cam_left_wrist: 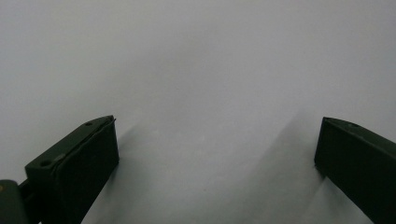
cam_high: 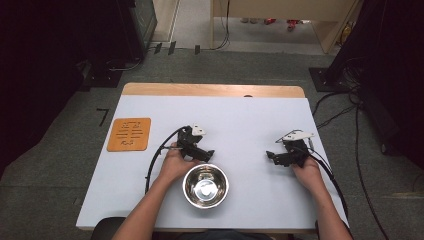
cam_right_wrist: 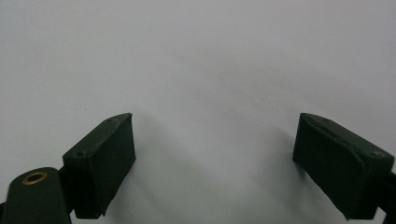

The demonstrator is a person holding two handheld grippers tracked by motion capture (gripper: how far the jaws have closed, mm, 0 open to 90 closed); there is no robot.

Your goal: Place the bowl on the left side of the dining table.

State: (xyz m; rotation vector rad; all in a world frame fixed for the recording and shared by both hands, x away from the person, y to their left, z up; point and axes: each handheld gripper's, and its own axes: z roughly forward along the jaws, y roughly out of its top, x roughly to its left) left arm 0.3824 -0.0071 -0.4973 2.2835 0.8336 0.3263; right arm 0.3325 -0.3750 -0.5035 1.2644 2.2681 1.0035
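Observation:
A shiny steel bowl (cam_high: 205, 186) sits empty near the front edge of the white table (cam_high: 240, 120), between the person's forearms. My left gripper (cam_high: 210, 153) lies low on the table just behind the bowl's left rim, pointing right. In the left gripper view its jaws stand wide apart over bare white surface, left gripper (cam_left_wrist: 217, 144) open with nothing between. My right gripper (cam_high: 270, 156) rests at the right, pointing left toward the bowl, about a hand's width from it. The right gripper (cam_right_wrist: 215, 140) is also open over bare table.
An orange square mat (cam_high: 129, 134) with a cut pattern lies at the table's left. A wooden strip (cam_high: 212, 90) runs along the far edge. Black cables (cam_high: 155, 160) trail from both grippers. Dark equipment stands on the floor to both sides.

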